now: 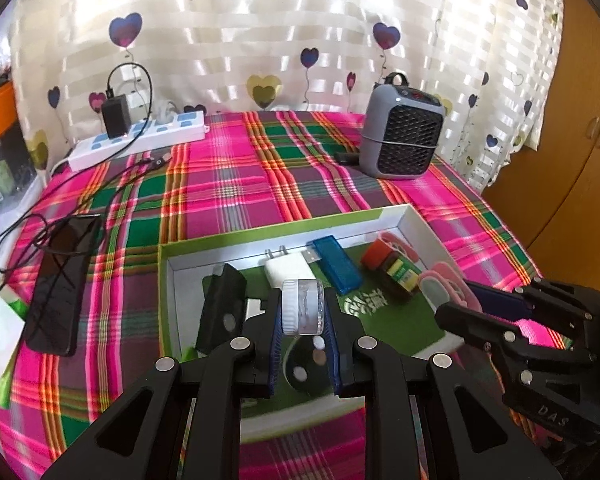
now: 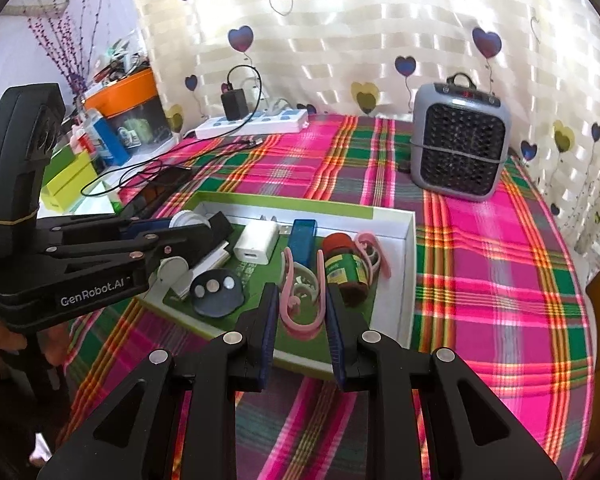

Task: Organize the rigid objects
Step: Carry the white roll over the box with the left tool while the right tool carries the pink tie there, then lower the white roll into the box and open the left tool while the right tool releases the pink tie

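Over a plaid-covered tabletop before a heart-print curtain, our left gripper (image 1: 303, 322) has its jaws clenched on a small clear jar (image 1: 302, 307), and our right gripper (image 2: 302, 312) clamps a pink clip (image 2: 302, 304). Both hang above the shallow box (image 2: 408, 264) just beyond. We judge the smooth jar could slip, or land on the white charger (image 1: 286, 271) beneath.

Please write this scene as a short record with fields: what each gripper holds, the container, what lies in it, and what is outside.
left gripper: shut on small clear jar
right gripper: shut on pink clip
container: shallow box on plaid cloth
in box: white charger, blue USB stick, red-capped bottle
outside box: grey heater, power strip, phone
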`<state>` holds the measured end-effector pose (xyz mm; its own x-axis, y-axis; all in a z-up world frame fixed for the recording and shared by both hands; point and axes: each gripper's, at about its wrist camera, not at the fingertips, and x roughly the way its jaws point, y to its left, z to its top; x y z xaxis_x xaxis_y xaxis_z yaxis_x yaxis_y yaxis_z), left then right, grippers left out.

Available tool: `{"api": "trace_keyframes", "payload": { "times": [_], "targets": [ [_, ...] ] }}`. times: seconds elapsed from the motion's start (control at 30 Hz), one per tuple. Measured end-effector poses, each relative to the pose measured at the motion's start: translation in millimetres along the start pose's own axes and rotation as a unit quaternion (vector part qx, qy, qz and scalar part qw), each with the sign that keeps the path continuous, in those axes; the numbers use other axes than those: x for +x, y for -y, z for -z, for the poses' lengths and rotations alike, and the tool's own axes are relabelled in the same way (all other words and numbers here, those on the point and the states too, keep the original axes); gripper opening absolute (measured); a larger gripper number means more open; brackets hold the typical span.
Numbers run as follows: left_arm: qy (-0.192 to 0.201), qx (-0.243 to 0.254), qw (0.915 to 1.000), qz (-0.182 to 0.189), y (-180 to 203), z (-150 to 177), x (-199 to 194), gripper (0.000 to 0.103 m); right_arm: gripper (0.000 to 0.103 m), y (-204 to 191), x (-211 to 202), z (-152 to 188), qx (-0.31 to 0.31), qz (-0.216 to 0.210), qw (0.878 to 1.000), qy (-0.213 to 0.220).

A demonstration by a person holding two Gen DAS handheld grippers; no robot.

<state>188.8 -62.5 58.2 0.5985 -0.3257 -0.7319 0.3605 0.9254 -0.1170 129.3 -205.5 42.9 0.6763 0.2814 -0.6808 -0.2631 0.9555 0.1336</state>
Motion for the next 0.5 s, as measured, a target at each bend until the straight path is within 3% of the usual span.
{"api": "trace_keyframes", "payload": {
  "times": [0.5],
  "targets": [
    [-0.019,-0.010,0.9998,-0.005,-16.0,-12.2,33.2,0.018,0.024,-2.0,30.4,-2.9,-0.003,0.003,1.000,-0.027]
  ]
}}
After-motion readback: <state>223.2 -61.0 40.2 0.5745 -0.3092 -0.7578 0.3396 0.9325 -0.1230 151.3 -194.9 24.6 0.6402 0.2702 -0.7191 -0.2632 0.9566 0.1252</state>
